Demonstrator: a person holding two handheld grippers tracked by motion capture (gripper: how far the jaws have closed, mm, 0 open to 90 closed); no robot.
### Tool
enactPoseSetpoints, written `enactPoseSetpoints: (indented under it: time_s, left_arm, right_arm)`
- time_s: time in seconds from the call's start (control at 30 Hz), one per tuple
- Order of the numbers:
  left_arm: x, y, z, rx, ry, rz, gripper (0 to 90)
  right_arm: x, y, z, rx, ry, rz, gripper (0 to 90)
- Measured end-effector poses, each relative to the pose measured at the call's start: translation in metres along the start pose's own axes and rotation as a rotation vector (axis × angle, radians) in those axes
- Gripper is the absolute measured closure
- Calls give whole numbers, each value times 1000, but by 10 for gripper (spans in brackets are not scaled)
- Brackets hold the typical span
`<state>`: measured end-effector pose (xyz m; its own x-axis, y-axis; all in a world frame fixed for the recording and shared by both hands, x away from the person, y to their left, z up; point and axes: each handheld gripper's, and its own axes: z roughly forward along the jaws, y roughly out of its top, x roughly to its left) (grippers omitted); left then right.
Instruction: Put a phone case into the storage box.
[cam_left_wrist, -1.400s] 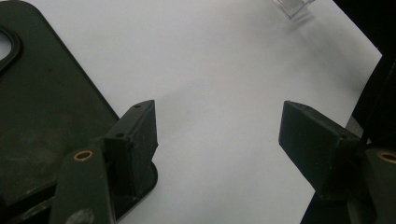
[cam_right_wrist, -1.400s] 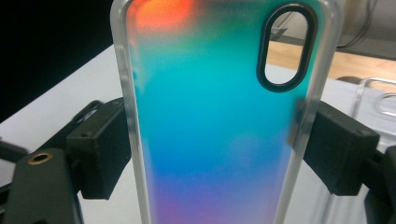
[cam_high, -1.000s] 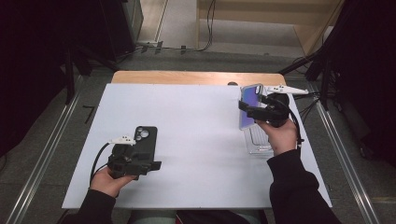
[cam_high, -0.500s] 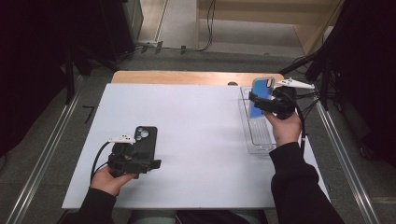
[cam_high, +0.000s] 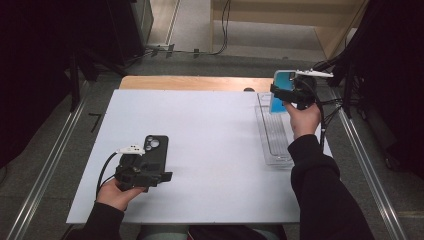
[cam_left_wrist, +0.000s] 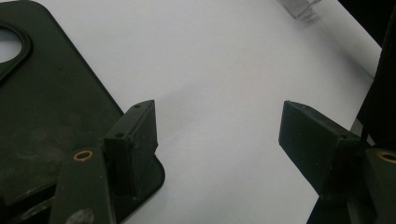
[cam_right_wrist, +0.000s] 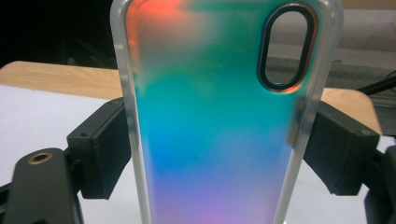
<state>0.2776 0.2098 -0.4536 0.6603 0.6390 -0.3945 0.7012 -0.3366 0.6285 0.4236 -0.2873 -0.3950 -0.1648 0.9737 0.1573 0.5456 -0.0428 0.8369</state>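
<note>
Case (cam_right_wrist: 215, 135), iridescent, upright, long axis vertical, clenched by right gripper (cam_high: 292, 95) above tray (cam_high: 274, 142); left gripper (cam_left_wrist: 219, 135) released, resting beside black case (cam_high: 155, 150).

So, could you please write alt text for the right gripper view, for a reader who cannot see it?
The right gripper holds a rainbow-tinted translucent phone case upright by its two long edges, the oval camera cutout at upper right. Behind it lie a white table and its wooden edge.
</note>
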Motion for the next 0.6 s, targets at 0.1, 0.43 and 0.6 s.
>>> enactPoseSetpoints:
  time_s: [0.1, 0.43, 0.6]
  left_arm:
    - [-1, 0, -1, -10, 5, -2, 283]
    - [-2, 1, -1, -18, 1, 6, 285]
    - [-2, 1, -1, -21, 3, 4, 285]
  right_arm:
    - [-6, 3, 10, 23, -8, 2, 148]
    - [-6, -4, 50, 67, -51, -1, 146]
    - [-5, -10, 70, 74, -65, 21, 144]
